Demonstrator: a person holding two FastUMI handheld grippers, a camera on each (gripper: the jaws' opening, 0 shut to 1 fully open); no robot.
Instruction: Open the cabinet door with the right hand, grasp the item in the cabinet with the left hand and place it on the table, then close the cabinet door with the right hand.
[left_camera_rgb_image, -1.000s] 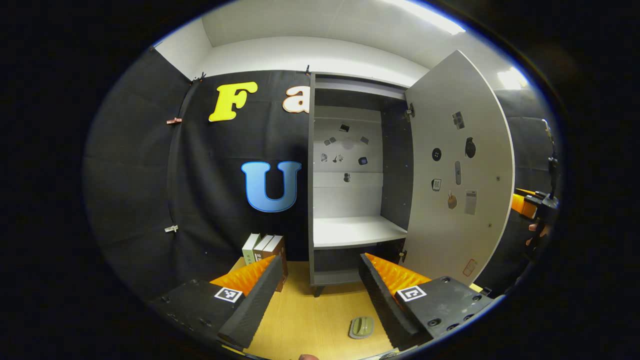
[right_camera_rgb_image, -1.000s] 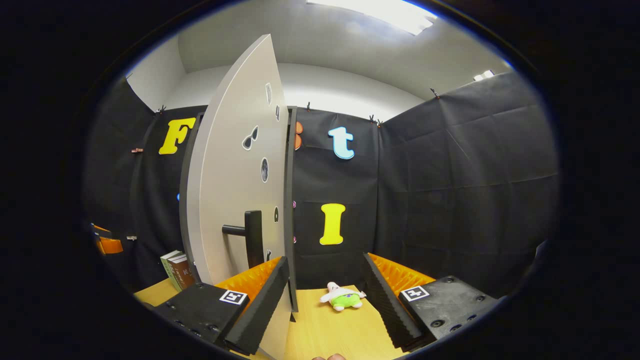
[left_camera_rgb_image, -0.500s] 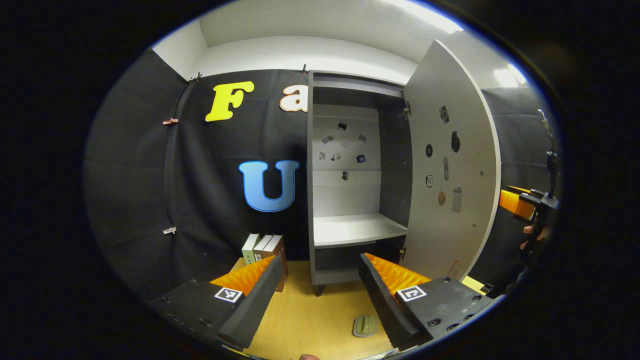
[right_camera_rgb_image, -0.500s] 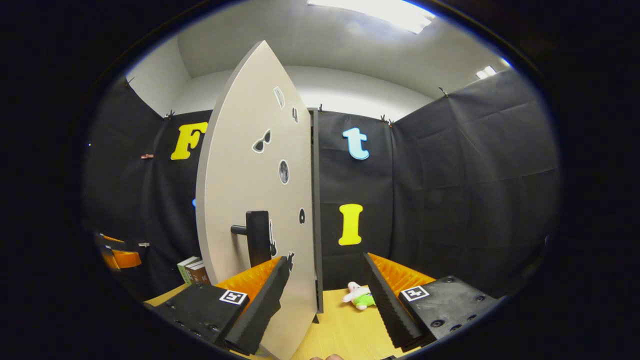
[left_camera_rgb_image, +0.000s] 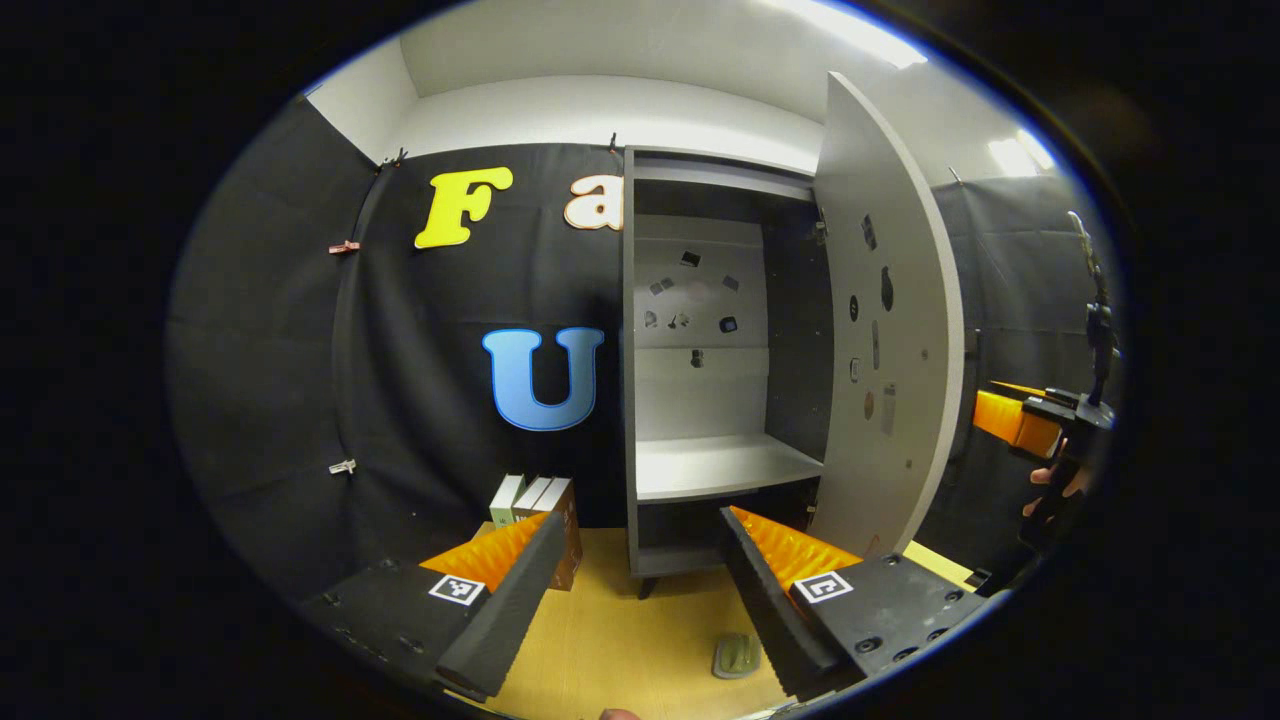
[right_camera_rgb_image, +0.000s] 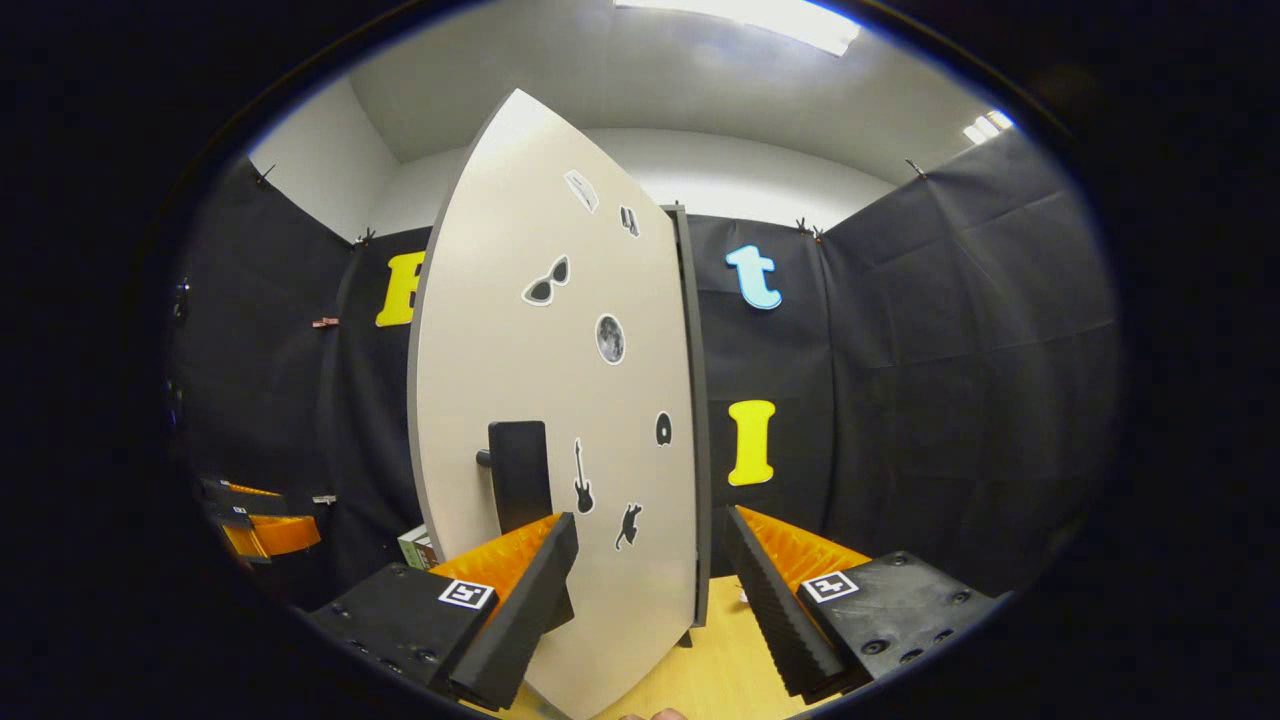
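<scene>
1. a staged recording booth, not a lived-in home: black cloth wall (left_camera_rgb_image: 300, 400) hung ahead and to both sides of the grippers, pinned with small clips (left_camera_rgb_image: 343, 467).
2. plain white room wall (left_camera_rgb_image: 600, 110) and ceiling above the cloth, with a bright ceiling light panel (right_camera_rgb_image: 760, 15) overhead.
3. household props set out ahead: a grey cabinet (left_camera_rgb_image: 628, 400) standing on a light wooden table (left_camera_rgb_image: 620, 640), its cabinet door (right_camera_rgb_image: 560, 400) dotted with small stickers (right_camera_rgb_image: 545, 283).
4. a few books (left_camera_rgb_image: 540, 500) upright just left of the cabinet.
5. square printed markers (left_camera_rgb_image: 457, 589) on the gripper bodies, a sign of a data-capture rig.
</scene>
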